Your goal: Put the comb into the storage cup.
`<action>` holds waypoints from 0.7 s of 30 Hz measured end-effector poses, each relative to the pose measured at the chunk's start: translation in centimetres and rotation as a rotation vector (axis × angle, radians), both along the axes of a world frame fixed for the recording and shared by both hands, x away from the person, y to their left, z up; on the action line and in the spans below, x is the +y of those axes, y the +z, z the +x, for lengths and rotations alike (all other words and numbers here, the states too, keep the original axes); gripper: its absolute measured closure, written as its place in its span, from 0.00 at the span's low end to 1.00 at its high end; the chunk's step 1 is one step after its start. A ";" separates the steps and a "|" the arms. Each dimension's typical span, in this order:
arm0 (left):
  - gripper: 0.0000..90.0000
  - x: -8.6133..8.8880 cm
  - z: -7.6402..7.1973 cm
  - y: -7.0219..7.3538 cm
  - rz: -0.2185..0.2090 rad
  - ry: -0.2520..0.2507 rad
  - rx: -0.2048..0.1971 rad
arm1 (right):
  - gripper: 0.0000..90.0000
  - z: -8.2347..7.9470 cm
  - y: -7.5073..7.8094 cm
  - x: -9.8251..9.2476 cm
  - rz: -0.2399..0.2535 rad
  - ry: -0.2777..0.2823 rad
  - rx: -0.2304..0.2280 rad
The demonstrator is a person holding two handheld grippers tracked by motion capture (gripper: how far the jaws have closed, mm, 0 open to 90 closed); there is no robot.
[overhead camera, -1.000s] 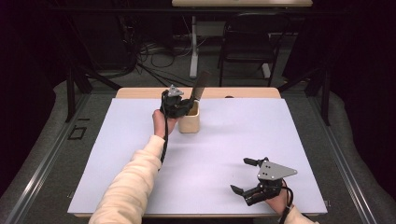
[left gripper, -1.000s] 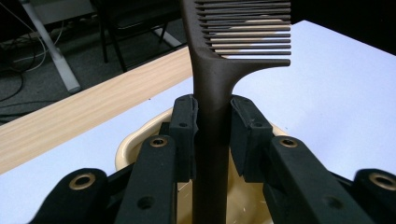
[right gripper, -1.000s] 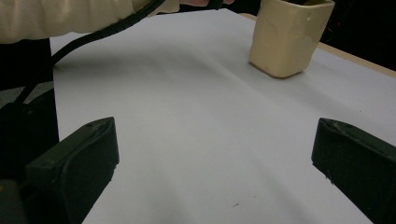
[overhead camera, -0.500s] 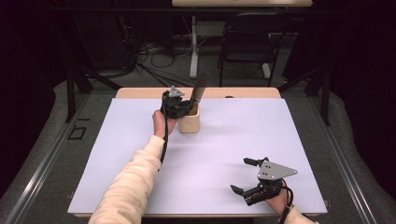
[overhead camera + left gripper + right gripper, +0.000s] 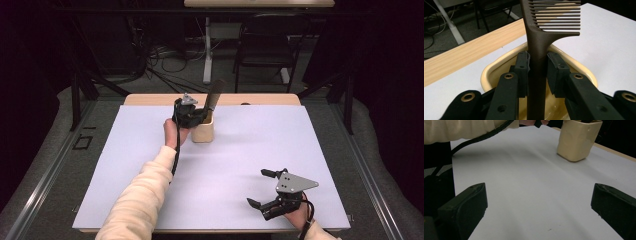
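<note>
Left gripper (image 5: 537,68) clamps both pads on the handle of a dark brown comb (image 5: 541,37), which stands upright in the cream cup (image 5: 203,131) near the white mat's (image 5: 250,150) far edge; right gripper (image 5: 267,189) rests well apart, near the front edge, jaws wide apart on nothing

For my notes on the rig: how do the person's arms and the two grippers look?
Both grippers, left and right, are black with two blocky jaws, brass-ringed screw holes, a grey three-cornered plate on top and a trailing black cable. The left arm wears a cream sleeve.
</note>
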State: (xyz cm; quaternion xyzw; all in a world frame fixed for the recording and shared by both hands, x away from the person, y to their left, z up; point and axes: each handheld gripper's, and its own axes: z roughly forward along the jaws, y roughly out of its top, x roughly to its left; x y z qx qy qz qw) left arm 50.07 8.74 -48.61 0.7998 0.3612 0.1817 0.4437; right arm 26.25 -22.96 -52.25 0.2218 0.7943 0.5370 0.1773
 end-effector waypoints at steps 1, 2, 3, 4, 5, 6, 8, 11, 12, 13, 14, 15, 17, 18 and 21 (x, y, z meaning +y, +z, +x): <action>0.80 0.0 0.0 0.0 0.001 -0.001 0.001 | 0.00 0.0 0.0 0.0 0.000 0.000 0.000; 0.80 0.0 0.0 0.0 0.003 -0.001 0.002 | 0.00 0.0 0.0 0.0 0.000 0.001 0.000; 0.80 0.0 0.0 0.0 0.009 -0.007 0.002 | 0.00 0.0 0.0 0.0 0.000 0.000 0.000; 0.80 -0.1 0.0 0.0 0.015 -0.011 0.001 | 0.00 0.0 0.0 0.0 0.001 0.000 0.000; 0.80 -0.1 0.0 0.0 0.021 -0.013 0.000 | 0.00 0.0 0.0 0.0 0.000 -0.001 0.000; 0.80 -0.1 0.0 0.0 0.024 -0.015 0.000 | 0.00 0.0 0.0 0.0 0.001 -0.001 0.000; 0.80 -0.1 0.0 0.0 0.026 -0.016 0.001 | 0.00 0.0 0.0 0.0 0.002 -0.002 0.000; 0.80 -0.1 0.0 -0.1 0.021 -0.012 0.006 | 0.00 0.0 0.0 0.0 0.002 -0.001 0.000; 0.80 -0.1 0.1 -0.1 0.023 -0.013 0.007 | 0.00 0.0 0.0 0.0 0.002 -0.001 0.000; 0.80 -0.1 0.1 -0.1 0.024 -0.012 0.007 | 0.00 0.0 0.0 0.0 0.002 0.000 0.000; 0.80 -0.1 0.1 -0.1 0.024 -0.013 0.007 | 0.00 0.0 0.0 0.0 0.002 -0.001 0.001; 0.80 -0.1 0.1 -0.1 0.024 -0.013 0.006 | 0.00 0.0 0.0 0.0 0.003 0.000 0.001; 0.80 -0.1 0.2 -0.2 0.026 -0.013 0.009 | 0.00 0.0 0.0 0.0 0.004 0.001 0.001; 0.80 -0.1 0.2 -0.2 0.024 -0.013 0.010 | 0.00 0.0 0.0 0.0 0.003 0.000 0.001; 0.80 -0.2 0.2 -0.3 0.030 -0.015 0.012 | 0.00 0.0 0.0 0.0 0.003 -0.001 0.000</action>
